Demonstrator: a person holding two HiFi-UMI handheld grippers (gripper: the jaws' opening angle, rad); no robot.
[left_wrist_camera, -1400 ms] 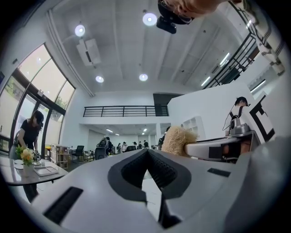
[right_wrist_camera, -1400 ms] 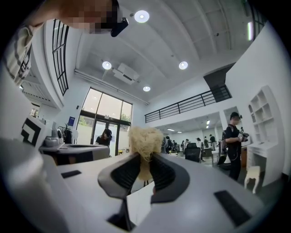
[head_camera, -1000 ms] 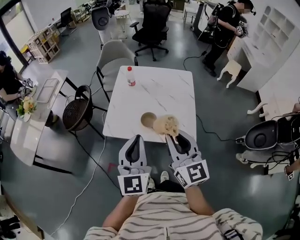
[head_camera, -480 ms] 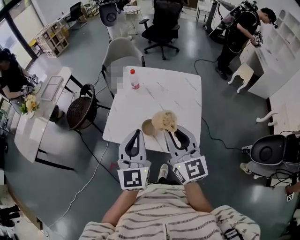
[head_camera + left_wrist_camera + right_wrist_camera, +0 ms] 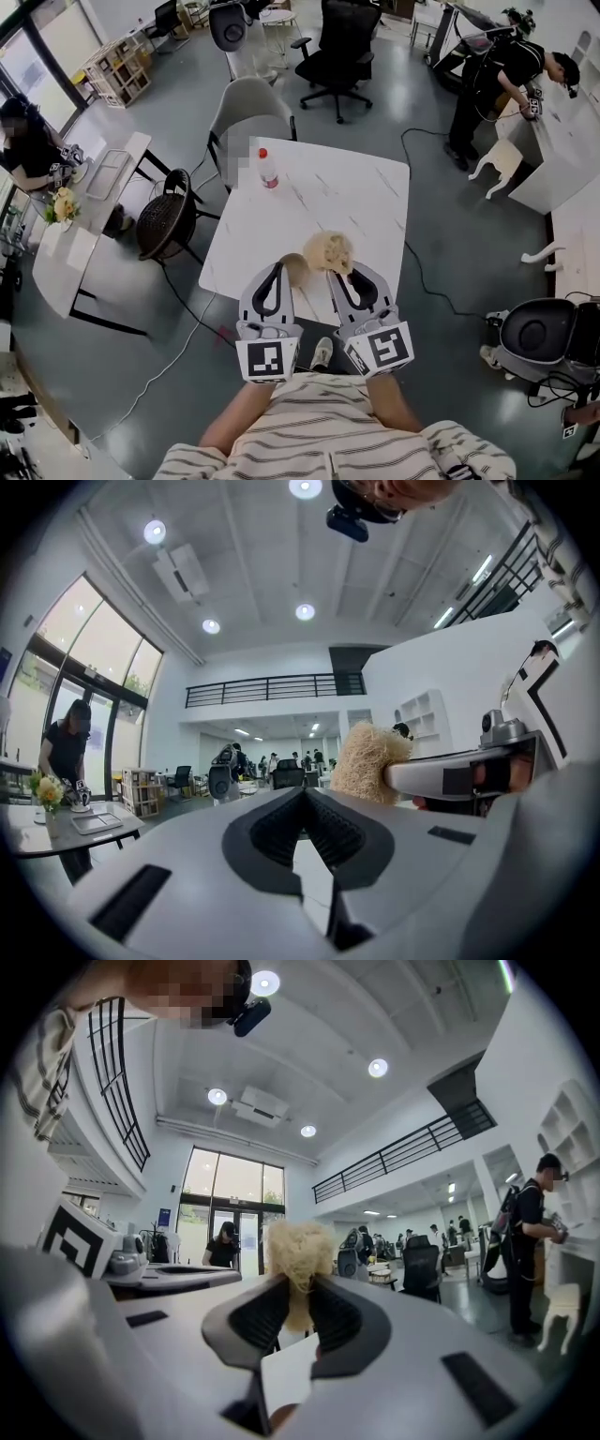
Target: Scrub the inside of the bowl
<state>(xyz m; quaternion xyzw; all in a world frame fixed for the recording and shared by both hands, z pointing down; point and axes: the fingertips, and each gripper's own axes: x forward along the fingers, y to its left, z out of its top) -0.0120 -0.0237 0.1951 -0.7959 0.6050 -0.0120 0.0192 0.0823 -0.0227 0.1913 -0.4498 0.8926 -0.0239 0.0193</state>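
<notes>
Bowl (image 5: 294, 266) rests at the near bench (image 5: 361, 202) edge, just beyond the clenched, empty left hand-held gripper (image 5: 275, 270) and just left of the loofah scrubber (image 5: 330, 250) clamped in the right hand-held gripper (image 5: 340, 276).

Grippers: the left gripper (image 5: 275, 268) and right gripper (image 5: 342, 276) are closing in on the white table (image 5: 347, 197), their tips now crossing its near edge instead of hanging short of it.
Scrubber: the straw-coloured scrubber (image 5: 328, 251) is riding in over the tabletop with the right gripper.
Bowl: the bowl (image 5: 293, 266) is drawing level with the left gripper's tip.
Background: the person in black (image 5: 497, 80) is shifting right, leaning over the counter (image 5: 562, 145).
</notes>
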